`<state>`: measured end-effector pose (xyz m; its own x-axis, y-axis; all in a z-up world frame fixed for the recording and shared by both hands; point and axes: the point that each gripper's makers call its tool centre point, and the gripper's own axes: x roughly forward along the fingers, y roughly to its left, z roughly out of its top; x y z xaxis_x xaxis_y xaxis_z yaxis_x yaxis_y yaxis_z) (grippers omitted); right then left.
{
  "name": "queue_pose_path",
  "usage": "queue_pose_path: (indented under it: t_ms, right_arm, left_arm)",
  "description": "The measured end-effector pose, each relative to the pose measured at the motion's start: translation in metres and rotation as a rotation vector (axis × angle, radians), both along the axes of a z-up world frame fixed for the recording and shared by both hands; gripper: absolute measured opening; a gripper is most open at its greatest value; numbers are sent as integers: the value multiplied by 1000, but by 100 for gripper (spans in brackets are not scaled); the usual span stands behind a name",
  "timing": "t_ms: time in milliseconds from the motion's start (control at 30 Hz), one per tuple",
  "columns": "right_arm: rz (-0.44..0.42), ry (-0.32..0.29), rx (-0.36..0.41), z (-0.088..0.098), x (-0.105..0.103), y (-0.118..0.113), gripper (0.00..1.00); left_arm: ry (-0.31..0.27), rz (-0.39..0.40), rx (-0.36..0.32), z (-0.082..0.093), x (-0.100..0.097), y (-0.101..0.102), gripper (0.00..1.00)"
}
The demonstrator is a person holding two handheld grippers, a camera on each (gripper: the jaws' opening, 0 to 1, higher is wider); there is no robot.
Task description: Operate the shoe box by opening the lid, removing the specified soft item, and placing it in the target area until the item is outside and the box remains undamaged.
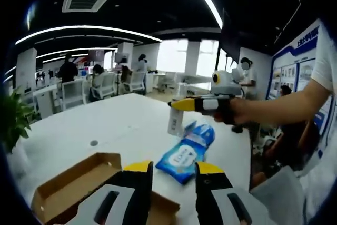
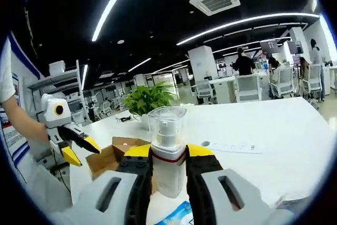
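The right claw [image 2: 167, 154] was closed on a small white pump bottle with a clear cap [image 2: 167, 140], gripped low on its body so it stood upright between the yellow-tipped jaws, lifted clear of the white worktop [image 2: 274, 125]. From the left gripper view the same claw [image 1: 179, 105] hung out ahead and above, the bottle [image 1: 175, 122] dangling under its tip, a person's hand [image 1: 239, 111] behind it.

The left claw [image 1: 174, 168] stood open and held nothing, hovering just above the cardboard shoe box [image 1: 73, 183], whose flaps were folded back; it seemed kept there to steady the box if needed. In the right gripper view the left claw [image 2: 79, 148] showed off to the left with its jaws spread, the box [image 2: 113, 154] just beyond it.

The soft item, a blue pack of wet wipes [image 1: 187, 151], lay flat on the worktop [image 1: 121, 122] just ahead of the left claw, already outside the box; its corner [image 2: 171, 214] peeked beneath the right claw. The bottle looked like an extra lifted out too.
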<state>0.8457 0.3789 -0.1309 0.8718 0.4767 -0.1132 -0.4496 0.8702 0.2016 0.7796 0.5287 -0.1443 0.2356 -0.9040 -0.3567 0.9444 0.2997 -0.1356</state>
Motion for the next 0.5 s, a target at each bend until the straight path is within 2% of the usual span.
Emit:
queue_pose_path:
  t_ms: [233,500]
  right_arm:
    - [-39,16,-44,-19,12,-32,21]
    - [-65,31,-90,-43,21,-61,21]
  left_arm:
    - [27,7,26,-12,1,4,34]
    - [52,9,45,-16,-1,6,35]
